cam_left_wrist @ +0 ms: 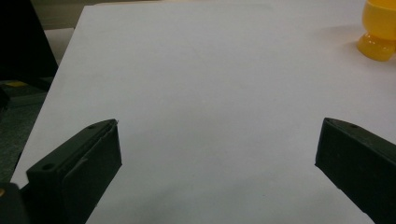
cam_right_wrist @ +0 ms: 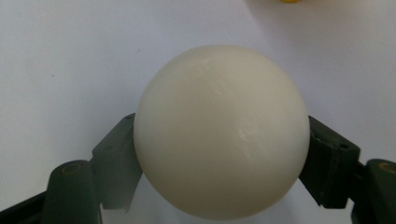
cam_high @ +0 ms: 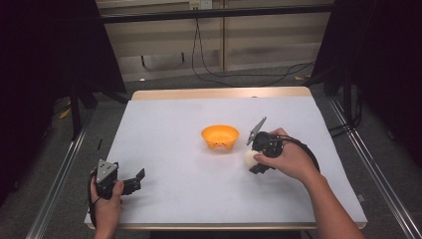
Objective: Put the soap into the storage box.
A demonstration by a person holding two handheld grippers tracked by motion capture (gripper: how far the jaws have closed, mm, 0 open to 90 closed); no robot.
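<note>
Left gripper (cam_high: 135, 180) low, jaws wide apart, right gripper (cam_high: 252, 162) clamped, angled down

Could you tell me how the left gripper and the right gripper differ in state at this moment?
The left gripper has its jaws wide apart with nothing between them; the right gripper is shut on a white ball. In the high view the left gripper sits near the table's front left corner, while the right gripper is beside the orange bowl. Both are hand-held, with black jaws.
</note>
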